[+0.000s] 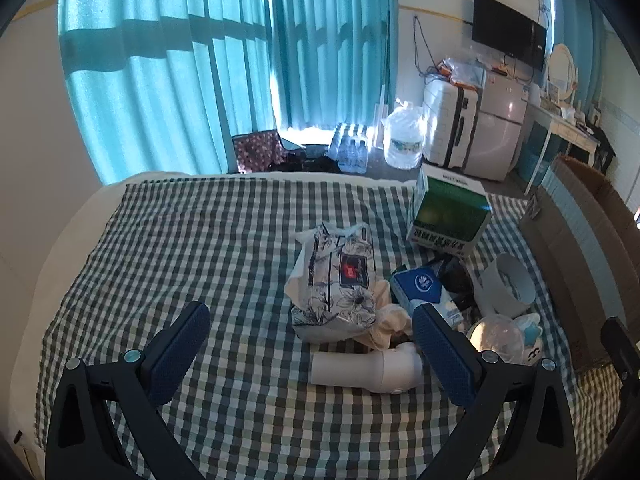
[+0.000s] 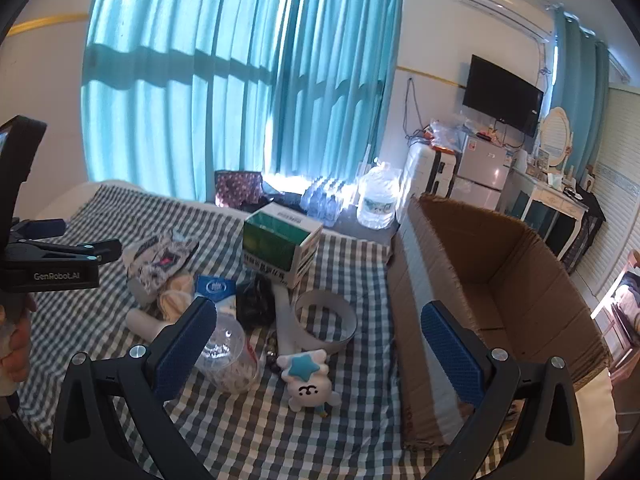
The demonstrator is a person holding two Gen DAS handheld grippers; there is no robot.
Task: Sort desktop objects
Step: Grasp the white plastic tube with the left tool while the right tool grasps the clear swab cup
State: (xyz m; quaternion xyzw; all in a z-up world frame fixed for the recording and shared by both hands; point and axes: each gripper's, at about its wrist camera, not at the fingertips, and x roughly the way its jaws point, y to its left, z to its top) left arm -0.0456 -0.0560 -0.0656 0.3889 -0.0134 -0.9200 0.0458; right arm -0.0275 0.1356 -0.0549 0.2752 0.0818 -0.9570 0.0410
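**Both grippers spread above the clutter, box waiting at right**

Nearest the left wrist camera, the left gripper (image 1: 310,354) stood with its jaws spread wide and nothing between the pads, hovering above the checked cloth (image 1: 200,240). Just beyond it lay a white handheld device (image 1: 368,368) on its side, touching the near end of a floral tissue pack (image 1: 336,280). Right of those sat a blue packet (image 1: 416,284), a clear plastic cup (image 1: 496,336) and a white ring (image 1: 510,284), with a green carton (image 1: 450,212) farther back.

The right gripper (image 2: 320,344) was likewise fully spread and empty, poised over the cup and a star-topped plush toy (image 2: 308,380). An open cardboard box (image 2: 500,280) lay to its right, seemingly the place for sorted things, though that was a guess.

Nothing appeared sorted yet. To do the first pick well, the left gripper should probably come down square across the white device's narrow handle, clear of the tissue pack, and close only once both pads flanked it. The right one might best take the plush, since the thin cup could crumple or slip.
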